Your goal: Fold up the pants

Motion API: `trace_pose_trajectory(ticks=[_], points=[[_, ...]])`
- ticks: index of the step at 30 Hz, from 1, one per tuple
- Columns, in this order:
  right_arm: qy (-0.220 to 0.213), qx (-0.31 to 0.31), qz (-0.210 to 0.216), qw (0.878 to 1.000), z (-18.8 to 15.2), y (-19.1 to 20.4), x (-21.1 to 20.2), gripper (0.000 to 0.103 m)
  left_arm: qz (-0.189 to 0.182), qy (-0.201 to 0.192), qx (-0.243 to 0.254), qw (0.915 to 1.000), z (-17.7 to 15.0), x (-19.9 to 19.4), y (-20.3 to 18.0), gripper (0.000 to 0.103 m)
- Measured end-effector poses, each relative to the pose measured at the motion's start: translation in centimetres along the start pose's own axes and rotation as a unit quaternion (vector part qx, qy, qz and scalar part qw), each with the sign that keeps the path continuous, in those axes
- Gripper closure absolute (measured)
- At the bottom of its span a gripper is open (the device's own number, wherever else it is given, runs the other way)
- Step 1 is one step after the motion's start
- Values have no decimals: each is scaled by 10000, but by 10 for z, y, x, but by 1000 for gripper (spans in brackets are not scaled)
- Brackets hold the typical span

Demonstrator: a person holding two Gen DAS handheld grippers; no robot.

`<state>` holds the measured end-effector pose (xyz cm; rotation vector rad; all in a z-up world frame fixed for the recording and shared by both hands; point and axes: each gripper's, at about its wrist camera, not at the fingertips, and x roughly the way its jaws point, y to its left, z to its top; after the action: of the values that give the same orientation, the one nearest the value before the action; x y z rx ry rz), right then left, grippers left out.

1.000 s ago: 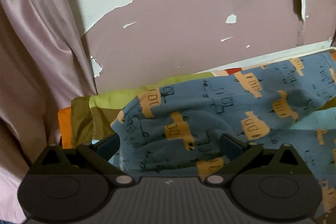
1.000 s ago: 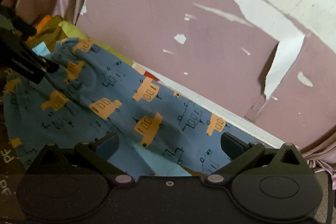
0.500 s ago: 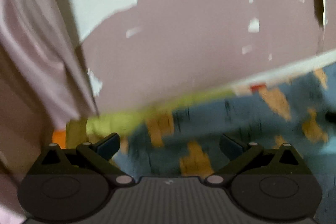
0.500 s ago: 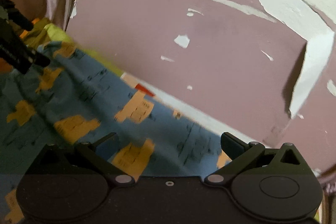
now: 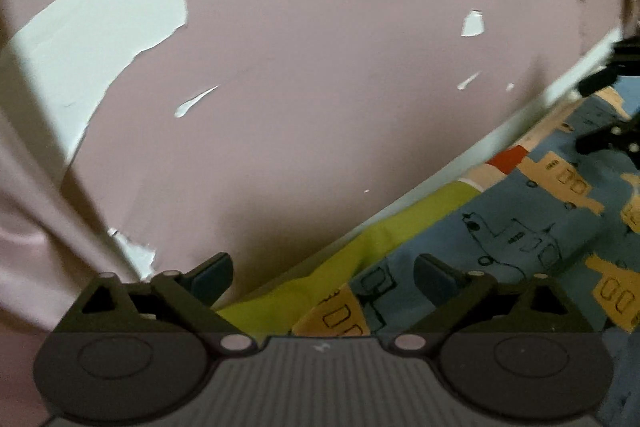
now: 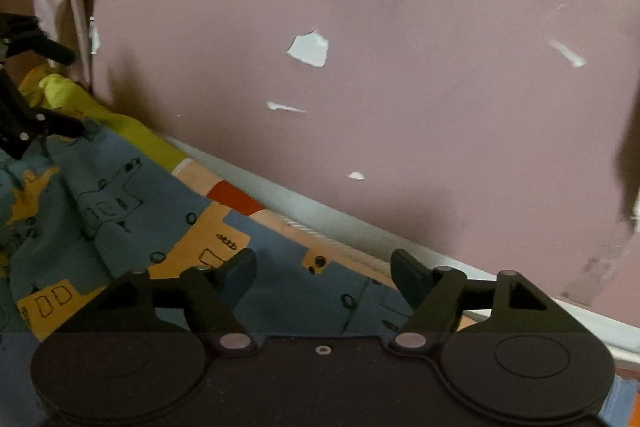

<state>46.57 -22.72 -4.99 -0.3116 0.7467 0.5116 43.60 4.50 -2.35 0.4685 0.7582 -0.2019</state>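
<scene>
The blue pants (image 6: 120,203) with orange truck prints lie crumpled on a patchwork sheet by the wall. In the right wrist view their far edge runs under my right gripper (image 6: 324,273). Its jaws are closing with cloth lying below the gap, and the pads are not pressing on it. In the left wrist view my left gripper (image 5: 324,277) stands open over a corner of the pants (image 5: 520,239) and the green sheet patch (image 5: 384,239). Each gripper shows in the other's view: the right gripper (image 5: 582,118) at the far right edge, the left gripper (image 6: 76,91) at the far left.
A pink wall (image 5: 320,87) with peeling paint stands close ahead, with a white ledge (image 6: 360,223) along its foot. A pale pink curtain (image 5: 28,227) hangs at the left. Green, orange and red sheet patches (image 6: 232,193) border the pants.
Both grippers have moved down and closer to the wall, so the far edge of the pants now lies at the fingers. The right jaws have narrowed; the left jaws stay wide.
</scene>
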Motion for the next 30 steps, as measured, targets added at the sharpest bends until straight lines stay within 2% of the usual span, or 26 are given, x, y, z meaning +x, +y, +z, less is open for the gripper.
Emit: trace_pose_trajectory(ticks=[1,5,10,13,16,17,19,22,24,26,27,30], points=[[-7,-26,77,10000,0,-1,2,31,-40,-18,56,10000,0,1,1,6],[71,-90,169,9998,2,0,10,47,-289,61,125,9995,-2,9,1,12],[192,-114,248,9994,6,4,16,46,-317,211,496,9980,-1,15,-19,21],[286,-120,218,9993,9,6,21,45,-98,398,391,9984,5,23,-24,23],[417,-72,184,9989,11,8,26,49,-35,650,182,9977,9,31,-24,36],[432,-28,170,9989,11,9,27,53,-71,707,86,9974,10,33,-23,44],[417,113,159,9989,9,10,27,63,-123,846,-60,9963,11,36,-22,50],[331,147,135,9993,6,16,26,77,41,949,-124,9954,13,41,-24,63],[282,79,97,9995,5,22,25,92,141,925,-176,9955,14,42,-29,78],[235,76,20,9997,5,26,23,100,275,884,-154,9956,18,44,-35,88],[195,104,-8,9998,5,26,22,102,334,850,-162,9957,19,45,-39,95],[28,246,-86,9997,7,23,17,103,408,741,-372,9957,21,40,-40,101]])
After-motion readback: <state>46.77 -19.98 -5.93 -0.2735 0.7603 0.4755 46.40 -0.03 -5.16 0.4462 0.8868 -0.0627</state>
